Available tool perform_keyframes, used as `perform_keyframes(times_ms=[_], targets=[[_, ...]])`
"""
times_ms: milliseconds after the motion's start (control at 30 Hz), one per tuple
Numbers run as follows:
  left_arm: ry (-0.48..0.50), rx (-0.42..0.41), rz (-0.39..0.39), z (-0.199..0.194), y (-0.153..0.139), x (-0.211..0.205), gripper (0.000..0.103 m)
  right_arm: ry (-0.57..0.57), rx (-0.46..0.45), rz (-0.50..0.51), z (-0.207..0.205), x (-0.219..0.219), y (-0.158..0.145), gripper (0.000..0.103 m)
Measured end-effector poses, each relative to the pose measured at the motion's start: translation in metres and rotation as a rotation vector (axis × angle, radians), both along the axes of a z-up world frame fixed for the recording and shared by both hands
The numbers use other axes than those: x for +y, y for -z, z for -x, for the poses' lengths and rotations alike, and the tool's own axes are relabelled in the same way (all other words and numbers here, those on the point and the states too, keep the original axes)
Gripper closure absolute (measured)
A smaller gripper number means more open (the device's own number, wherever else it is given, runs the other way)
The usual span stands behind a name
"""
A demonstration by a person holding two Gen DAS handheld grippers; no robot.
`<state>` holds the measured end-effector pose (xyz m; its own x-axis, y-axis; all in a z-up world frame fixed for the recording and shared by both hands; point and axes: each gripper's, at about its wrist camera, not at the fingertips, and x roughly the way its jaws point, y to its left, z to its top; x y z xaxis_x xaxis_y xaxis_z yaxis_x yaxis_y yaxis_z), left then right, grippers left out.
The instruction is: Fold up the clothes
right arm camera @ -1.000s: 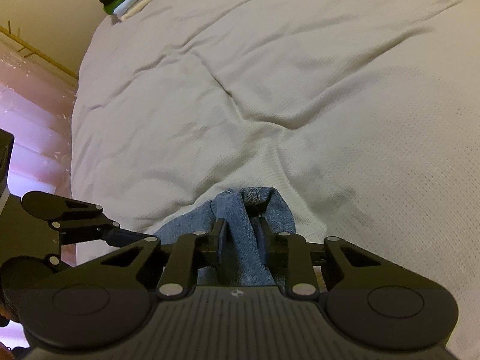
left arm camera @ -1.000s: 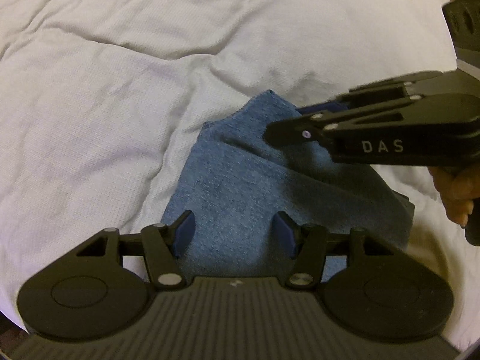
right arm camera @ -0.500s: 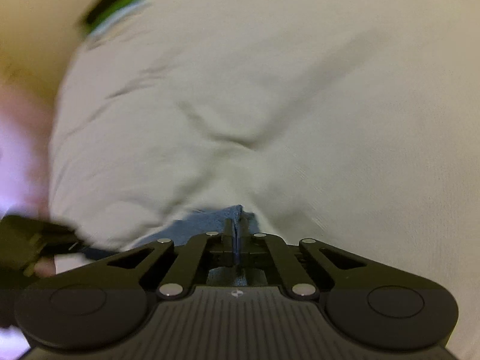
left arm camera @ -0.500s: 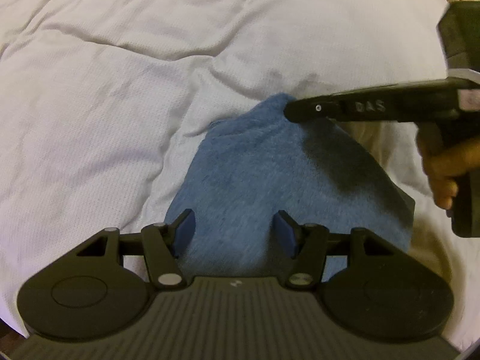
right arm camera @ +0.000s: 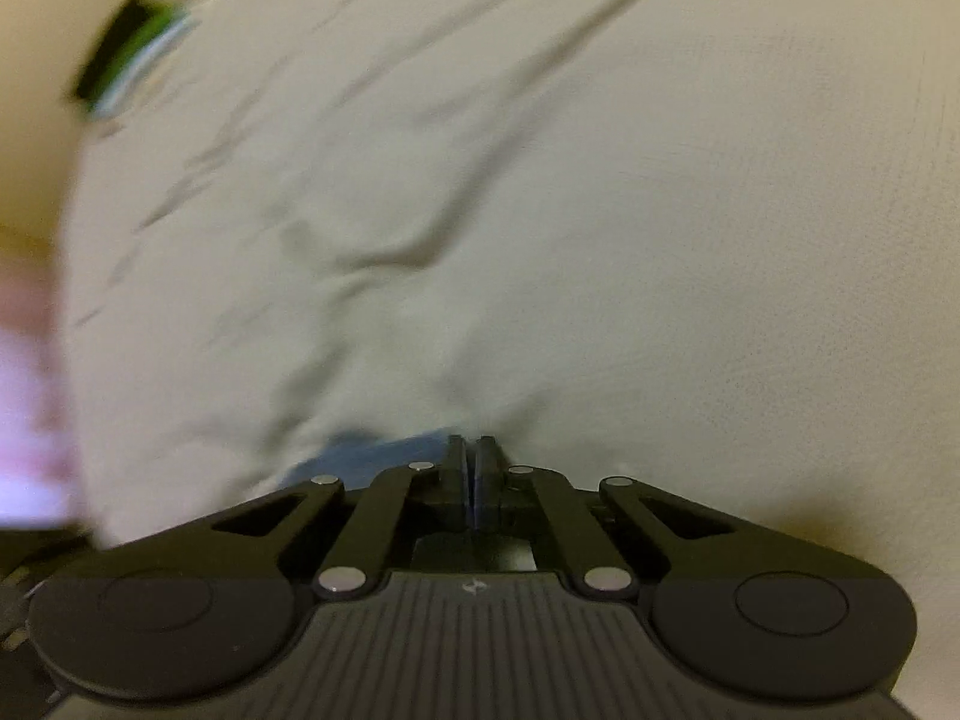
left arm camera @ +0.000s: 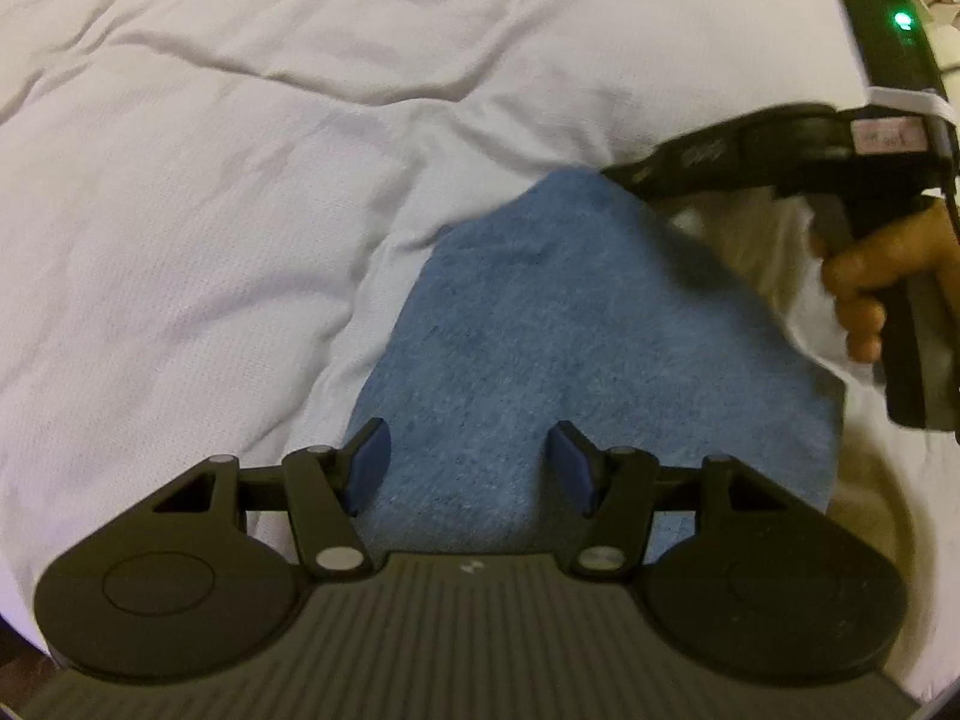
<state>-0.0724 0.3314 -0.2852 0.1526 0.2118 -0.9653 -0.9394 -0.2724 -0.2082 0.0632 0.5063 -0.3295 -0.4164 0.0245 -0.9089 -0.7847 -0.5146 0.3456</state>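
A folded blue denim garment (left arm camera: 588, 360) is seen lying on a bed covered by a wrinkled white quilt (left arm camera: 240, 180), in the lower middle of the left wrist view. The left gripper (left arm camera: 468, 462) is held pointing steeply down over the near end of the denim, its blue-padded fingers (left arm camera: 367, 462) spread apart with the cloth lying beneath and between them; nothing is pinched, and whether the tips touch the fabric cannot be told.

The right gripper (right arm camera: 471, 480) is shown with its fingers (right arm camera: 455, 474) pressed together. At the far corner of the garment, its nose is seen from the left wrist view (left arm camera: 636, 171) touching or just over the denim edge, with a hand (left arm camera: 882, 276) wrapped around the black handle and a small green light (left arm camera: 902, 19) glowing on the unit above it. In the right wrist view, which is blurred, a strip of blue denim (right arm camera: 372, 456) is visible just left of the closed fingertips; a thin blue line shows between the pads, but whether cloth is caught there cannot be told.

At the far upper left of that blurred view, a small stack of folded clothes (right arm camera: 129, 57) in black, green and white is seen at the edge of the bed.
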Motion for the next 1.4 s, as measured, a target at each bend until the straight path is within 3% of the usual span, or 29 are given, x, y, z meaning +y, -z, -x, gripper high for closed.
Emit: perform_keyframes(times_ms=[100,167,233,267,467,500,533,633,667,733,867,1033,1167,1300,1400], targets=[[-0.022,0.008,0.016,0.007,-0.004,-0.005,0.047,0.082,0.042,-0.014,-0.018,0.001,-0.020,0.101],[-0.033,0.009,0.024,0.010,-0.006,-0.008,0.048,0.046,0.066,-0.014,-0.021,-0.011,-0.036,0.093],[-0.026,0.018,0.020,0.009,-0.010,-0.010,0.048,0.029,0.079,-0.002,-0.022,-0.021,-0.044,0.058],[-0.022,0.023,0.018,0.008,-0.012,-0.011,0.048,0.029,0.088,0.004,-0.023,-0.025,-0.047,0.057],[0.026,0.000,-0.003,0.002,-0.019,-0.022,0.048,0.094,0.089,0.042,-0.050,-0.053,-0.051,0.059],[0.039,0.005,0.000,0.001,-0.016,-0.024,0.048,0.087,0.089,0.054,-0.054,-0.059,-0.049,0.068],[0.053,0.009,0.003,0.001,-0.013,-0.027,0.048,0.069,0.037,0.031,-0.056,-0.065,-0.045,0.087],[0.054,0.021,0.012,0.007,-0.010,-0.038,0.048,0.118,-0.282,-0.078,-0.064,-0.074,-0.025,0.084],[0.026,0.014,0.003,0.012,-0.014,-0.048,0.049,0.176,-0.317,-0.099,-0.074,-0.076,-0.028,0.084],[-0.034,-0.003,-0.016,0.023,-0.023,-0.067,0.048,0.275,-0.186,-0.071,-0.094,-0.083,-0.046,0.083],[-0.212,-0.093,-0.010,0.042,-0.029,-0.123,0.045,0.260,-0.058,-0.069,-0.103,-0.109,-0.075,0.046],[-0.498,-0.262,-0.003,0.048,-0.009,-0.190,0.045,0.336,0.055,0.015,-0.119,-0.127,-0.070,0.035],[-0.738,-0.414,-0.067,0.037,0.009,-0.223,0.042,0.465,0.172,0.135,-0.149,-0.149,-0.049,0.034],[-0.811,-0.445,-0.088,0.024,0.016,-0.229,0.042,0.590,0.254,0.256,-0.182,-0.178,-0.034,0.034],[-0.725,-0.389,-0.082,0.018,0.001,-0.221,0.042,0.608,0.256,0.322,-0.191,-0.200,-0.028,0.034]])
